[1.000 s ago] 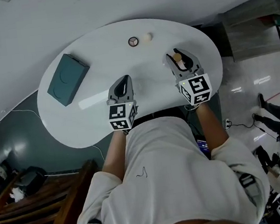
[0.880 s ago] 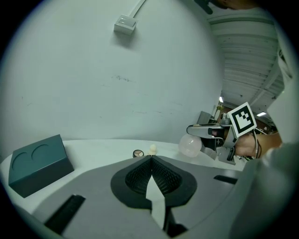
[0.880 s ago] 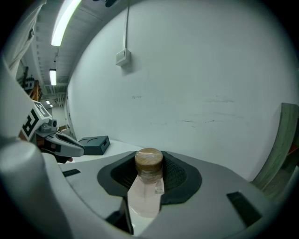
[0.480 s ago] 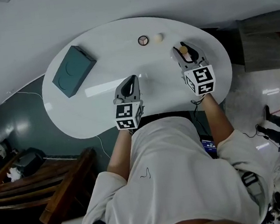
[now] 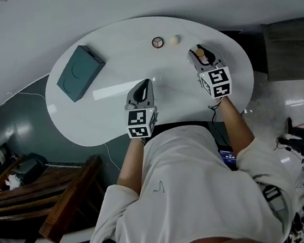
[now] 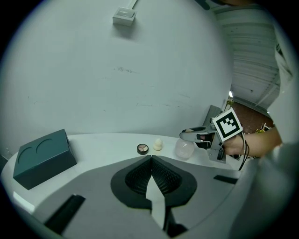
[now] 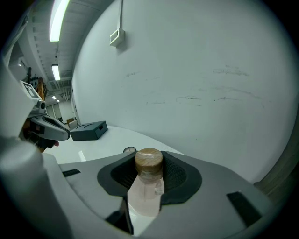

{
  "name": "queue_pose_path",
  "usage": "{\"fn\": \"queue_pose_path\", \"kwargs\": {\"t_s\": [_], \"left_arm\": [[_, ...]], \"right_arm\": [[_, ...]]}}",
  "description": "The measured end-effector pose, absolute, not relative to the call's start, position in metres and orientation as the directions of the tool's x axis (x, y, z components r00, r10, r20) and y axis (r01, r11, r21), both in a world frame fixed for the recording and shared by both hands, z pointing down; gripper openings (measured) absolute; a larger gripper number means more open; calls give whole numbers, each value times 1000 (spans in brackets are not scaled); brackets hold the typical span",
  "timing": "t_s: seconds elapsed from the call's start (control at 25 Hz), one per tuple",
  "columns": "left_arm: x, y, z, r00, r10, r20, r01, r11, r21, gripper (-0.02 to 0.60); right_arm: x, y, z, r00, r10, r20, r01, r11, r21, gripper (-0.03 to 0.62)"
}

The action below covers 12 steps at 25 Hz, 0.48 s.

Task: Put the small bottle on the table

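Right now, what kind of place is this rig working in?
Probably an indoor lab or workshop room rather than a home: a bare pale wall, ceiling tube lights running down a side bay, and a lone white oval table standing on a glossy floor.

Soft, even indoor light, fairly bright, slightly cool. Head view: the white table [image 5: 113,117] carries a pale glare streak [image 5: 118,89] across its middle. The shiny floor [image 5: 292,95] at right throws small bright reflections. The lower left corner is dim, and shadows are faint everywhere. Both gripper views are fisheye, with black vignette in the corners and lines bowed near the edges. Right gripper view: ceiling tubes [image 7: 57,18] are blown out at upper left. The bottle [image 7: 148,179] is sharp, its translucent body lit pale.
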<state>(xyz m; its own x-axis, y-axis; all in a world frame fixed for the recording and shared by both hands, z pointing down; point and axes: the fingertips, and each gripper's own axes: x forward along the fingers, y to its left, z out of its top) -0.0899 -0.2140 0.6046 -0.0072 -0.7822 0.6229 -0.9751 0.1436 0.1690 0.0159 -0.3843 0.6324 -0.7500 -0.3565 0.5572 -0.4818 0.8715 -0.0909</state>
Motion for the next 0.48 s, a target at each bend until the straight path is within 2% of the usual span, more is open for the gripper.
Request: {"fn": "queue_pose_path", "kwargs": {"t_s": [0.48], "left_arm": [[-97, -207, 609, -30, -773, 634, -965, 187, 182, 13]], "right_arm": [[5, -384, 649, -735, -334, 590, -469, 879, -87, 130]]}}
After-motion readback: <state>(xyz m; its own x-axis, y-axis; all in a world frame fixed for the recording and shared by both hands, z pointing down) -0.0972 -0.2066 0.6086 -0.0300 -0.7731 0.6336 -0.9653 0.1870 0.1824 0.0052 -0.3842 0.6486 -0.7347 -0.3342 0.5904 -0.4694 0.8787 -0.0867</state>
